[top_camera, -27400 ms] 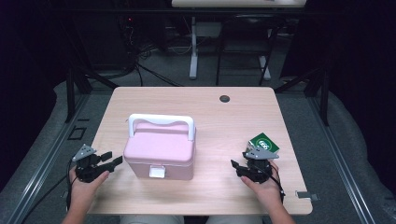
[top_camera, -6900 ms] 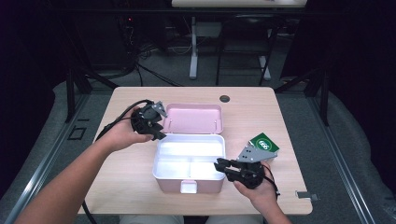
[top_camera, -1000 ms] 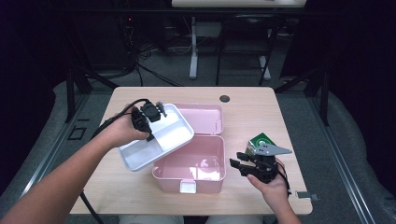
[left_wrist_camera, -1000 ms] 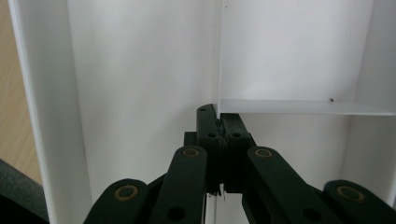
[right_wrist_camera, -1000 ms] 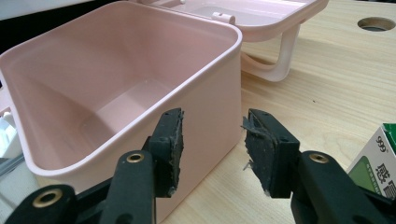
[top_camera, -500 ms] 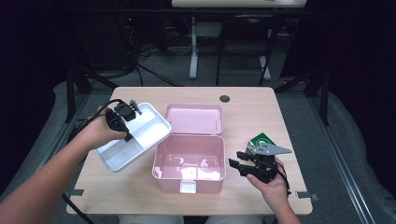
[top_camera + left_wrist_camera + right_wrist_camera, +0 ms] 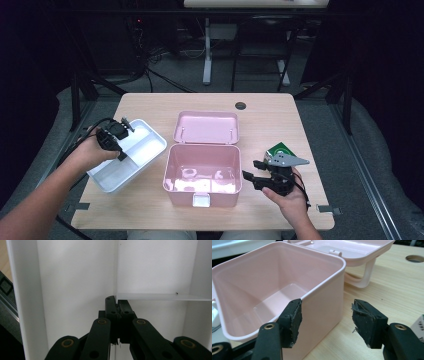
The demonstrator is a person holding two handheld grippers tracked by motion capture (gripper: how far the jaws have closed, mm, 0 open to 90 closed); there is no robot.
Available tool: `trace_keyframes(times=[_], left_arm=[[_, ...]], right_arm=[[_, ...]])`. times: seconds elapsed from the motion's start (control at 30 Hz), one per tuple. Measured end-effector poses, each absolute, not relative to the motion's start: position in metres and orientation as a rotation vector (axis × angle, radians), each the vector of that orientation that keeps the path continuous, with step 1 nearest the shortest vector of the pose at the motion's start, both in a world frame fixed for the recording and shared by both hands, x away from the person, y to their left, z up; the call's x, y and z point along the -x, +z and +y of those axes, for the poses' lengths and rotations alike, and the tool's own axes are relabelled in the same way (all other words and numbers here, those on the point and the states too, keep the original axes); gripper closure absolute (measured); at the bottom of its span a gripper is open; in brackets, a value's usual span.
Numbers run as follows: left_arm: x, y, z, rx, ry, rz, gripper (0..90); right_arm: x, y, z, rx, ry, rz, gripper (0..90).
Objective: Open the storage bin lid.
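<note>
An open pink box [image 7: 202, 175] stands mid-table, its lid [image 7: 206, 127] folded back. My left gripper [image 7: 119, 134] is shut on the divider wall of the white tray insert [image 7: 131, 156], held tilted low over the table's left side. In the left gripper view the jaws [image 7: 117, 306] pinch that divider [image 7: 160, 297] between two white compartments. My right gripper [image 7: 250, 170] sits at the box's right wall. Its jaws have just been opening and straddle the pink wall [image 7: 322, 305]: one pad [image 7: 293, 317] is inside at the rim and the other pad [image 7: 364, 322] stands off outside.
A green and white packet [image 7: 280, 149] lies just behind the right gripper. A round cable hole [image 7: 240, 105] is in the table's far edge. The box's white handle [image 7: 362, 277] rests on the wood behind the box. Dark floor and cables surround the table.
The left hand carried the white tray away from the box, leftward and down toward the table. The right gripper stayed at the box wall and its jaws spread wider.
</note>
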State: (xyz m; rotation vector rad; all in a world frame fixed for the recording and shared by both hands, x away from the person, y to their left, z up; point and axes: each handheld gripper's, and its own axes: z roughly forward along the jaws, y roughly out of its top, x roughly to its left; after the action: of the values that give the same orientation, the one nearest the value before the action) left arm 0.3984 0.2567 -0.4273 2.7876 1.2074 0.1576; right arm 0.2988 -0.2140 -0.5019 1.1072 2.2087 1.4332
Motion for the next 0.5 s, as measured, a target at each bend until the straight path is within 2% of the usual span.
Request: trace_keyframes(times=[0.17,0.27,0.5], left_arm=[[-0.397,-0.443,0.260,-2.756,0.176,1.239,88.5],[-0.397,-0.466,0.262,-2.747,0.149,1.264,88.5],[-0.398,-0.488,0.261,-2.748,0.139,1.279,88.3]], right_arm=[[-0.299,-0.501,-0.214,-1.112,1.412,2.178,37.2],[-0.301,-0.499,-0.216,-1.146,1.407,2.166,33.9],[-0.302,-0.500,-0.216,-1.144,1.380,2.191,32.2]])
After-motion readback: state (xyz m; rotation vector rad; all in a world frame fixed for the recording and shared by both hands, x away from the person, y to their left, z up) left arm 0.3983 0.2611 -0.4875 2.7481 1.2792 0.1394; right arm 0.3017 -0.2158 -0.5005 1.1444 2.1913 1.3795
